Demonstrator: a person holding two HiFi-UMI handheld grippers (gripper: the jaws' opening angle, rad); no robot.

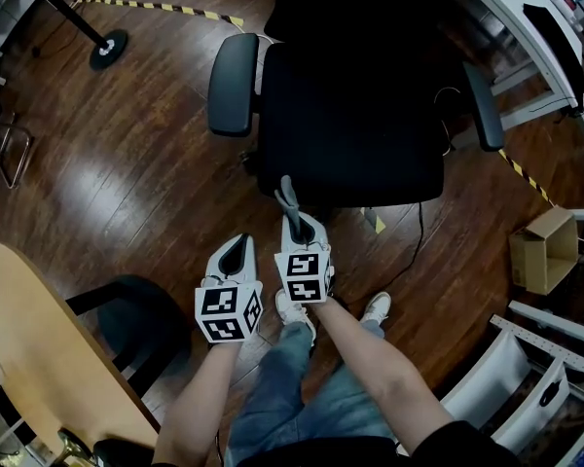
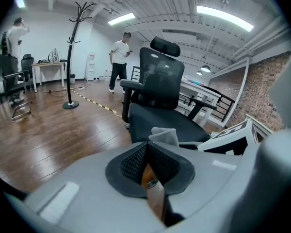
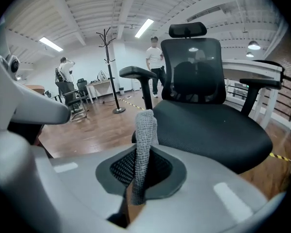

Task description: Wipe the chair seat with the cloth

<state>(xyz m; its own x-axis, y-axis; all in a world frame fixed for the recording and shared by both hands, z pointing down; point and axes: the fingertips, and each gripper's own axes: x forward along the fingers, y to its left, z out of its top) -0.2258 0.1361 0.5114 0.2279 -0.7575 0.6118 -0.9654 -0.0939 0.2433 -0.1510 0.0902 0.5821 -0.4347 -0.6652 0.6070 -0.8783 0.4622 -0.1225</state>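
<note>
Right hand-held gripper [image 1: 294, 222] clamps cloth [image 1: 288, 195] by chair seat [image 1: 355, 125], above wood floor [image 1: 127, 183].

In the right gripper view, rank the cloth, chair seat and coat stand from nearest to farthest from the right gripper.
1. cloth: pinched in the right gripper.
2. chair seat: just ahead, to the right.
3. coat stand: far back across the floor, left of the chair.

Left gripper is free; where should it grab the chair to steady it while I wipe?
Probably the armrest pad on the person's left, from above, jaws across its narrow width: it is a long slim bar standing clear of the seat.
</note>
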